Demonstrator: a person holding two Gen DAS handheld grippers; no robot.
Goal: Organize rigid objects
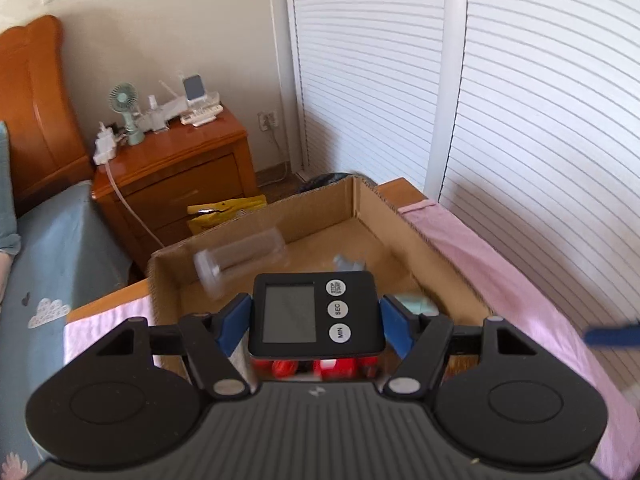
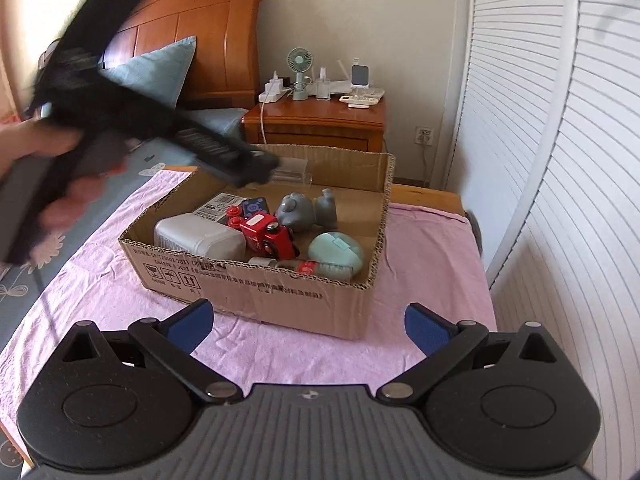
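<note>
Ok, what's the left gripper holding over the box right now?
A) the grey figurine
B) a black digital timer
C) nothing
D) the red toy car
B: in the left wrist view the left gripper has its blue-padded jaws closed on the sides of a black digital timer with a grey screen and three round buttons, above the open cardboard box.

Left tool (image 1: 316, 316) clamps black timer (image 1: 316, 314) above cardboard box (image 1: 360, 216).
</note>
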